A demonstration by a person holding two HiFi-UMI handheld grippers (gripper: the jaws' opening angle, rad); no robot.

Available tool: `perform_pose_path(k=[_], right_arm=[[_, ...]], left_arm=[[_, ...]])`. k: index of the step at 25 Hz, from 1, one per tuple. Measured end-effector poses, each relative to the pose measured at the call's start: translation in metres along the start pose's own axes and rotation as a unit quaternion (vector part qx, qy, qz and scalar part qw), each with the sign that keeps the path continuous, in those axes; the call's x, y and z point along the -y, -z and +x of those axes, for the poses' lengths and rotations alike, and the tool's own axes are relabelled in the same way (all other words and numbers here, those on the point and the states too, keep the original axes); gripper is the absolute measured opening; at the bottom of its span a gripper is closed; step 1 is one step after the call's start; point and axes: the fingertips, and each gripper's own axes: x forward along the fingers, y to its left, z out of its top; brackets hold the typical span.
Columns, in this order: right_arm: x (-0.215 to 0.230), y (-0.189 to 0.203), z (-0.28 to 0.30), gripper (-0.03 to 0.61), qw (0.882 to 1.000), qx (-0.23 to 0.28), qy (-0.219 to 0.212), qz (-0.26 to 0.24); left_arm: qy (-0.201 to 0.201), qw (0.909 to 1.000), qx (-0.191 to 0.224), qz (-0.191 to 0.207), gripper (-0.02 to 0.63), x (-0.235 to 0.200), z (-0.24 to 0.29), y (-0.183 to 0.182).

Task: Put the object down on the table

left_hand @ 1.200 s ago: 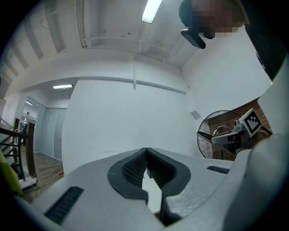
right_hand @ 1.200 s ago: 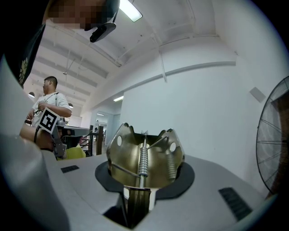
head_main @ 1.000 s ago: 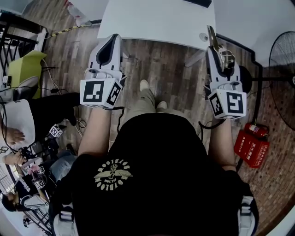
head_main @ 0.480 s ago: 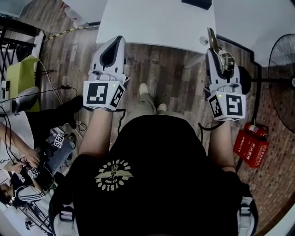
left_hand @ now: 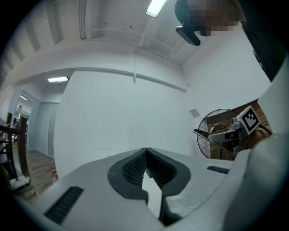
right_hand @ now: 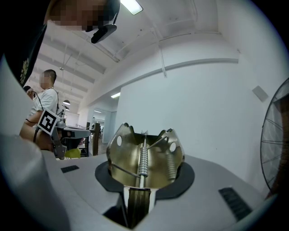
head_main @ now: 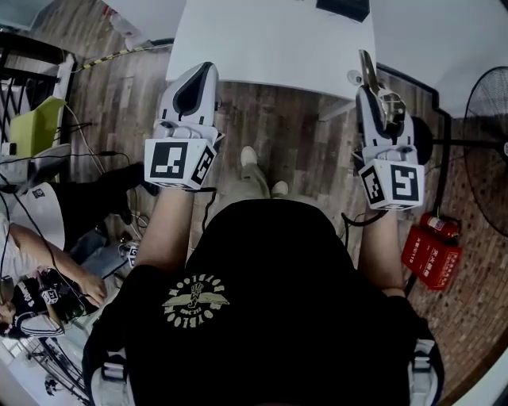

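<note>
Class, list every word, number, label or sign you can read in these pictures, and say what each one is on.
T-shirt print: curved lettering round an emblem, too blurred to read.
Red box: pale characters, too small to read.
Left cube and right cube: square black-and-white markers, no words.
Metal clip in the right hand-held gripper: no print visible.

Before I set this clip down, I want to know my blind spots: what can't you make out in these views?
Lower end of the metal clip: hidden between the jaws of the right gripper, right gripper view.
Far part of the table: cut off by the head view's top edge.
The dark thing at the table's far side: mostly cut off by that edge; cannot identify it.
</note>
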Motion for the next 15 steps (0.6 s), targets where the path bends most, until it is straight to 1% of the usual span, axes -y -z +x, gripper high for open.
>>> perform_pose_path(k=[6,15], right_arm=[[0.004,0.003,0.017,0.124,1.0,-0.004,-0.001,0.005],[0.012,0.009,0.057,0.124,1.0,-0.012,0.001,0.012]], left_arm=[[0.003,1.0,-0.009,-0.001,0.008,-0.009,0.015,0.007],[0.003,0.9998,-0.02,-0.002,0.008,-0.038,0.046,0.017]])
